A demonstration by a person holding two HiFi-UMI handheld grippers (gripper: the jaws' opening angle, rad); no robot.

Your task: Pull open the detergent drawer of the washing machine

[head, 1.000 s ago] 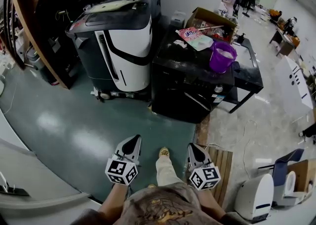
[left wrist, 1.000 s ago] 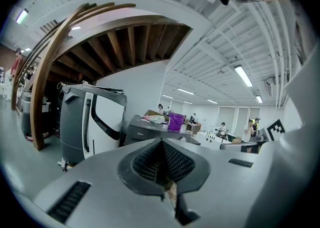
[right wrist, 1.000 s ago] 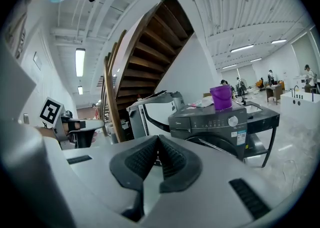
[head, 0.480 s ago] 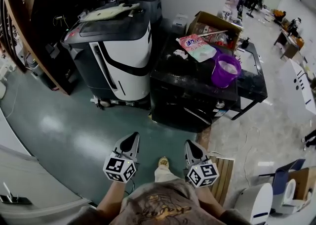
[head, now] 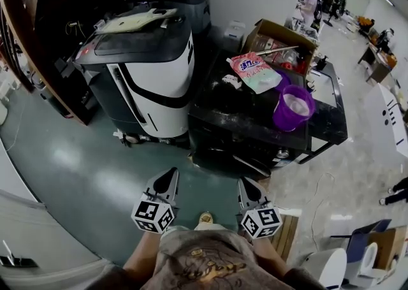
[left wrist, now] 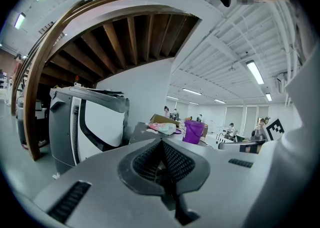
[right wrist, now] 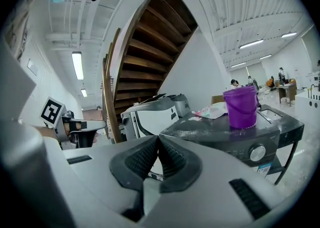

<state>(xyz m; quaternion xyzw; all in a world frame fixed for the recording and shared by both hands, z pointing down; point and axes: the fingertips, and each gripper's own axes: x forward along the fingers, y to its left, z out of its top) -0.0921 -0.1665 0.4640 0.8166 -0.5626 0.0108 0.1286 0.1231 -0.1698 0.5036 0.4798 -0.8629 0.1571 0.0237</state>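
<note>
Detergent drawer and grippers were still well apart. The drawer belonged on the front panel of the black washing machine (head: 223,148), somewhere beside the knob (right wrist: 257,153), but no view showed its edge clearly.

What had changed over the last second was your distance. You had walked toward the machine, so in the head view it had slid down and nearer to your hands. The purple bucket (head: 294,106) and the detergent bag (head: 254,69) on its top had come closer with it.

Your left gripper (head: 169,175) and right gripper (head: 246,185) both had their jaws pressed together with nothing between them, held roughly level in front of you.

That put you in the approach, with no contact made. You would probably need to part one pair of jaws before reaching the drawer front.
</note>
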